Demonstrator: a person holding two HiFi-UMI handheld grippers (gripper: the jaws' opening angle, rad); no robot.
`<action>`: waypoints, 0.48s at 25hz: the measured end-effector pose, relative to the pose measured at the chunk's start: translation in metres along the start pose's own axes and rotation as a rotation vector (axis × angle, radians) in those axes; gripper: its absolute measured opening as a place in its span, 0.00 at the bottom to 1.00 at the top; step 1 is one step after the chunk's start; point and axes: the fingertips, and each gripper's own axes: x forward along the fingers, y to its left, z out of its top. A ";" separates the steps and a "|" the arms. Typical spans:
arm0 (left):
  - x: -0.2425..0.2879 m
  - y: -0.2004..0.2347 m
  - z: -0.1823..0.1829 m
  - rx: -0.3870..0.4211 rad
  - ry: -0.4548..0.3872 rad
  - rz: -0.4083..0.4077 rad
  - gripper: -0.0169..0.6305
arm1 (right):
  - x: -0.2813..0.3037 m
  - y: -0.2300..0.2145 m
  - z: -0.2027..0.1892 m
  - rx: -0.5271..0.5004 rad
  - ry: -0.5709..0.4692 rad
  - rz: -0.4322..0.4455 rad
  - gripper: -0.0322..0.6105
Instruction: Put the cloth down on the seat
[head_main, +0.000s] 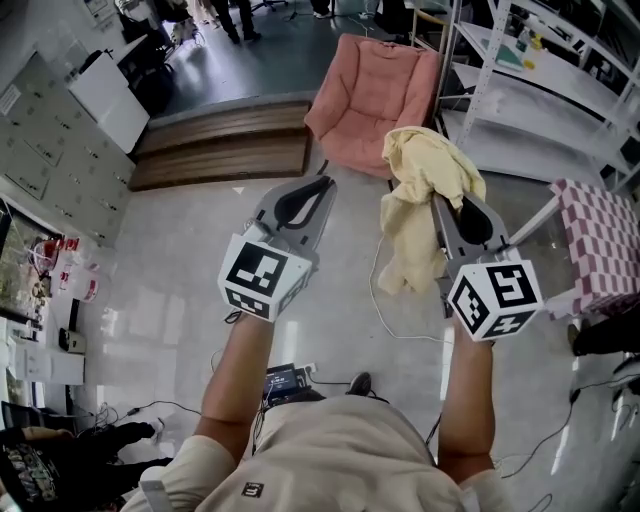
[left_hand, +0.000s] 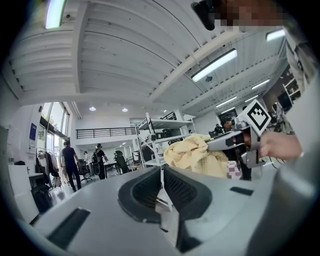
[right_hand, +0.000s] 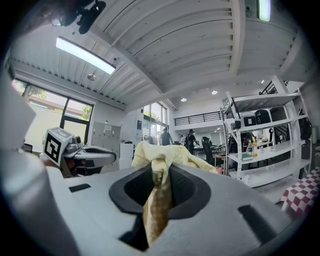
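Head view, centre right: right gripper clamps the cloth, well short of the seat at upper centre, left gripper closed, empty; likely mid-carry, next needs reaching over the seat, then opening.

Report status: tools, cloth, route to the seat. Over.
Right tool shut on yellow cloth, cloth hanging. Left tool shut, empty. Pink seat ahead, cloth not yet down. White cable on floor between.
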 end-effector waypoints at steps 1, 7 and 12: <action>0.006 -0.002 0.003 0.005 -0.002 -0.001 0.05 | 0.000 -0.005 0.001 0.002 -0.002 0.000 0.14; 0.033 -0.006 0.018 0.025 -0.017 -0.009 0.05 | 0.000 -0.029 0.012 0.006 -0.028 -0.003 0.14; 0.050 -0.014 0.021 0.046 -0.014 -0.035 0.05 | -0.001 -0.047 0.006 0.030 -0.024 -0.024 0.14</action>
